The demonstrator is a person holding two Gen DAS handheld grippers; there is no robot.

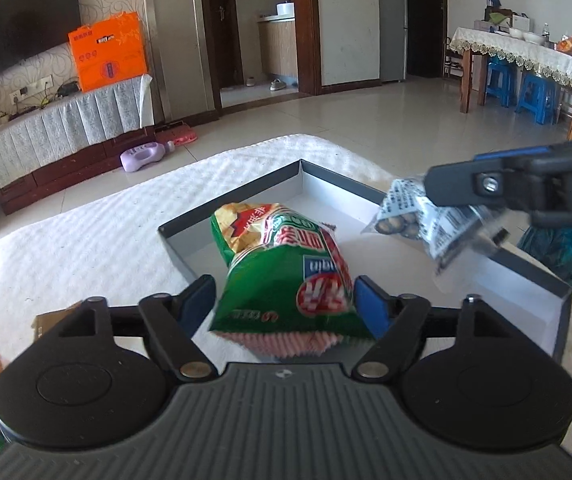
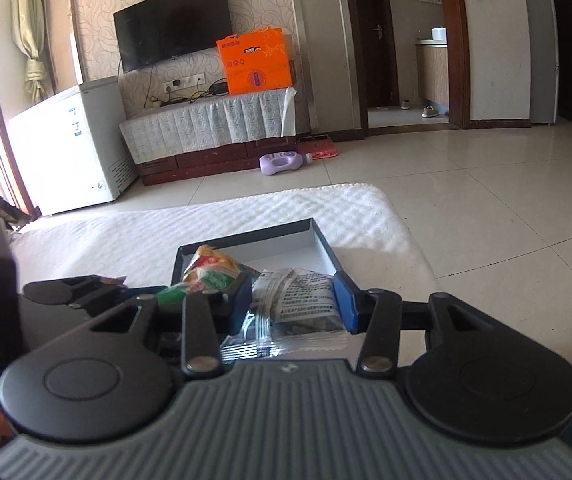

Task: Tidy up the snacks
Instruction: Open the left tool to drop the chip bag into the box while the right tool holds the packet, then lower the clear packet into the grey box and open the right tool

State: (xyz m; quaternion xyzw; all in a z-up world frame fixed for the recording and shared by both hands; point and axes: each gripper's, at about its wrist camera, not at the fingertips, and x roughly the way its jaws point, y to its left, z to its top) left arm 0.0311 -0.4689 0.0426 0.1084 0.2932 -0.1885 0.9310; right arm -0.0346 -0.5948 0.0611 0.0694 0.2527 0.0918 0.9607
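Left gripper (image 1: 284, 304) over the near part of a shallow dark-rimmed tray (image 1: 230, 208) with a white floor, fingers spread wide. Between them a green snack bag (image 1: 282, 268), lying lengthwise with its crimped pink end toward the camera and its far end reaching into the tray. Left blue pad (image 1: 196, 300) clear of the bag, a strip of white floor showing in the gap; right blue pad (image 1: 372, 306) just beside the bag's edge, contact not clear — no squeeze visible, bag resting on the tray floor.

Ahead and to the right of those fingers, the right gripper (image 1: 482, 216) reaching in from the side above the tray's right rim, clamped on a clear printed packet (image 1: 418, 224) that hangs tilted in the air, dark round pieces visible inside.

From the right wrist view: right gripper (image 2: 292, 302) with both blue pads pressed against the clear printed packet (image 2: 298, 304), its crimped end toward the camera. Beyond the left finger, the green snack bag (image 2: 214, 272) inside the tray (image 2: 326, 244). Tray set on a white textured cloth (image 2: 134, 236).

Far past the fingertips — an orange box (image 2: 256, 66) on a covered low cabinet, a purple bottle (image 2: 282, 162) lying on the tiled floor.
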